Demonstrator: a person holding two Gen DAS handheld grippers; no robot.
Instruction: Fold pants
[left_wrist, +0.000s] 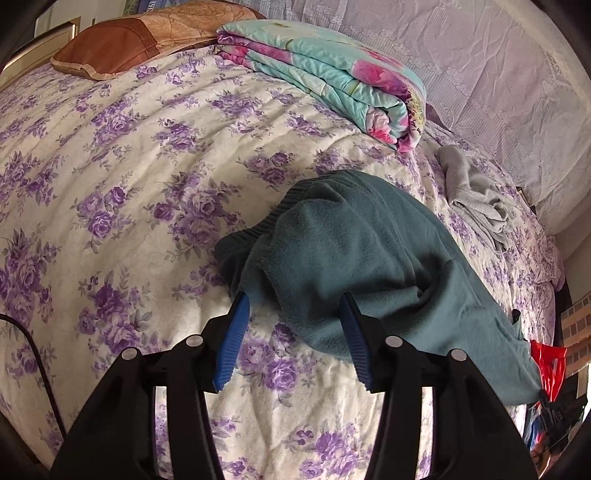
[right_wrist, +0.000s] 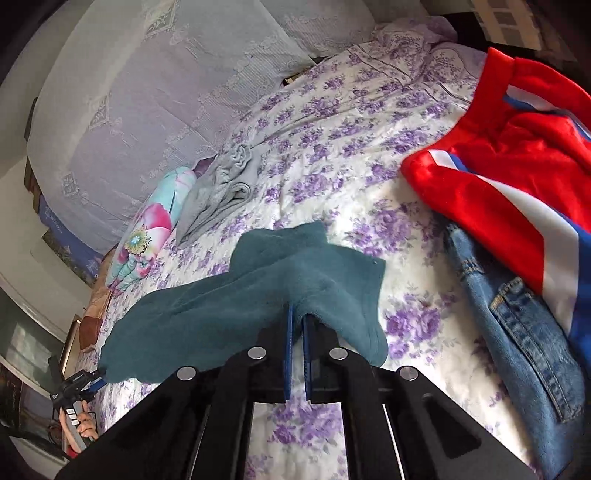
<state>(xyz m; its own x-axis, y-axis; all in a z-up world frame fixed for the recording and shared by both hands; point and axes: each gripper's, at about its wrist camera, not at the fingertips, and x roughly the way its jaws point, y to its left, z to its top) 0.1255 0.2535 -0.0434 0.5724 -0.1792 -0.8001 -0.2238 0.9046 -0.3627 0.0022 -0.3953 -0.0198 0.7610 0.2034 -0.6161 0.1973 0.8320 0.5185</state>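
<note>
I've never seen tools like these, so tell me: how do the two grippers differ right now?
The left gripper is open, its blue fingers spread wide; the right gripper is shut. The left gripper grips nothing, with the green pants lying over one finger; the right gripper pinches the pants and lifts them above the bed. Both have black frames and blue fingers.

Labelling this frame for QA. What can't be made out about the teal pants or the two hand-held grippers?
- Right hand-held gripper: fingertips buried in the teal fleece pants in the right wrist view; layers pinched unknown.
- Left hand-held gripper, left wrist view: jaws open; right blue pad tip hidden under the pants.
- Left wrist view: pant leg ends run off near the right edge, partly covering a red item.
</note>
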